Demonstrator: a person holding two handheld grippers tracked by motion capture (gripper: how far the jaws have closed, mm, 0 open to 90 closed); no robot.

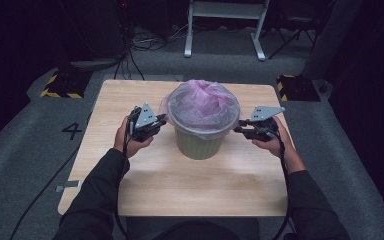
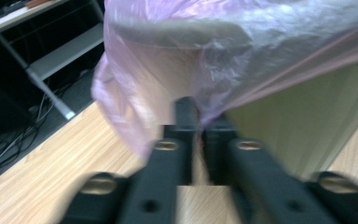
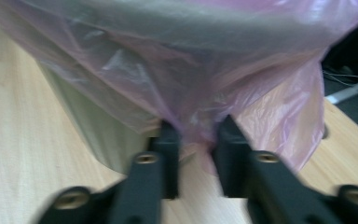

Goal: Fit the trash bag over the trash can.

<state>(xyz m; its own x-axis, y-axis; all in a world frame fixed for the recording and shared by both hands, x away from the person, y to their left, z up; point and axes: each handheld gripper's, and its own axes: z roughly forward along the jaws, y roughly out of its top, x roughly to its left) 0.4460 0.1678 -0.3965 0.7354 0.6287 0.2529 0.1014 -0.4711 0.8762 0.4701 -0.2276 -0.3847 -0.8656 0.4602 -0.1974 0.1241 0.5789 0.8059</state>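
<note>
A pale green bin (image 1: 200,144) stands in the middle of the wooden table (image 1: 155,182), lined with a thin pink bag (image 1: 202,104) folded over its rim. My left gripper (image 1: 163,120) is at the bin's left side, just under the rim. In the left gripper view the left gripper (image 2: 198,119) is shut on the hanging hem of the pink bag (image 2: 168,70), beside the bin wall (image 2: 303,121). My right gripper (image 1: 237,129) is at the bin's right side. In the right gripper view the right gripper (image 3: 196,133) pinches a bunched fold of the bag (image 3: 177,60) against the bin (image 3: 98,133).
Beyond the table stand a white frame (image 1: 225,27) and loose cables (image 1: 145,42) on the grey floor. Yellow-and-black striped blocks (image 1: 62,86) (image 1: 297,86) sit near the table's two far corners. A "4" (image 1: 71,130) is marked on the floor at the left.
</note>
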